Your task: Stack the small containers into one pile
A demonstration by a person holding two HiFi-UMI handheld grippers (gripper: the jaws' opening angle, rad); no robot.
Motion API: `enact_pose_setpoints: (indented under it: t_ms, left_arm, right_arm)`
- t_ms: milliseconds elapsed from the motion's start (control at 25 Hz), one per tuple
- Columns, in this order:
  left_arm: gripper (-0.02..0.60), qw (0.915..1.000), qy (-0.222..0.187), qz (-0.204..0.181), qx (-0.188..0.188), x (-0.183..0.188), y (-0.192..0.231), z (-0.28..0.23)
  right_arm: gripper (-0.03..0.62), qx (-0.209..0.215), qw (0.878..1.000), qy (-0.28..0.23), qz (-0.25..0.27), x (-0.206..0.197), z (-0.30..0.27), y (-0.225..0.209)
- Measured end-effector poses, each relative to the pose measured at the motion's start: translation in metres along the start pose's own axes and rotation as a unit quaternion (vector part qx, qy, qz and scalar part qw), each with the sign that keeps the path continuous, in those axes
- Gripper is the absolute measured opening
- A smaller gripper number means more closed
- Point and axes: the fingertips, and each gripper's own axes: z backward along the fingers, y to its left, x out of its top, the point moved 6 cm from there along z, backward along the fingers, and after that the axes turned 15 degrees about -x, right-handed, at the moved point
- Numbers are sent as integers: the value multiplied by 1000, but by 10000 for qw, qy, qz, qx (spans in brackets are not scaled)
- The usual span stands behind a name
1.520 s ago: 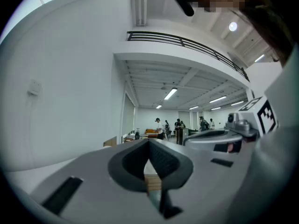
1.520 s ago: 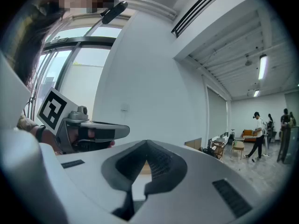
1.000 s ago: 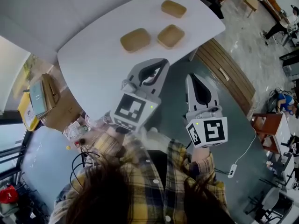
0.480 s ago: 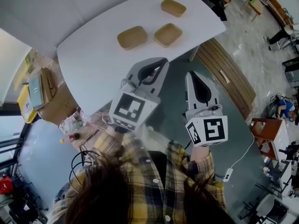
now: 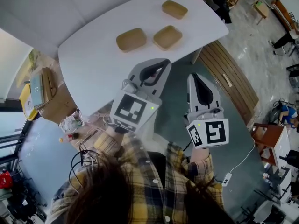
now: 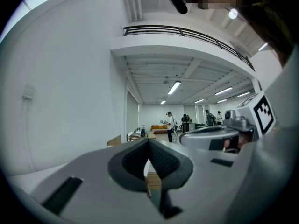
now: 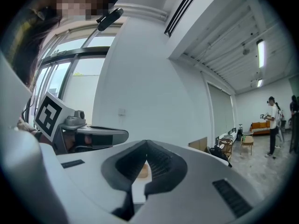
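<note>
Three small brown containers lie apart on the white table: one at the left, one in the middle, one at the far right. My left gripper is held level at the table's near edge, shut and empty. My right gripper is held beside it over the floor, short of the table, also shut with nothing in it. In the left gripper view the jaws meet tip to tip. The right gripper view shows its jaws closed too, with a brown container glimpsed beyond.
A wooden bench stands on the floor right of the table. Cardboard boxes and clutter sit at the left below the table's edge. A cable with a plug lies on the floor at the right. People stand far off in the hall.
Both grippers have edged slightly towards the table, still shut. The containers have not moved on the table.
</note>
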Motion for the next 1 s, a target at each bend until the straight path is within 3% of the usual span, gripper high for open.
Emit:
enact_pose_setpoints:
  t_ms: [480, 800, 1000]
  left_arm:
    - [17, 9998, -105, -70, 158, -2, 107, -81]
    - [17, 9978, -146, 18, 652, -3, 196, -101]
    - [17, 9964, -72, 41, 840, -10, 222, -85]
  right_arm:
    - [14, 154, 9995, 181, 188, -4, -130, -36]
    - [14, 637, 9970, 257, 364, 7, -232, -32]
    - [14, 773, 9960, 256, 357, 4, -257, -11]
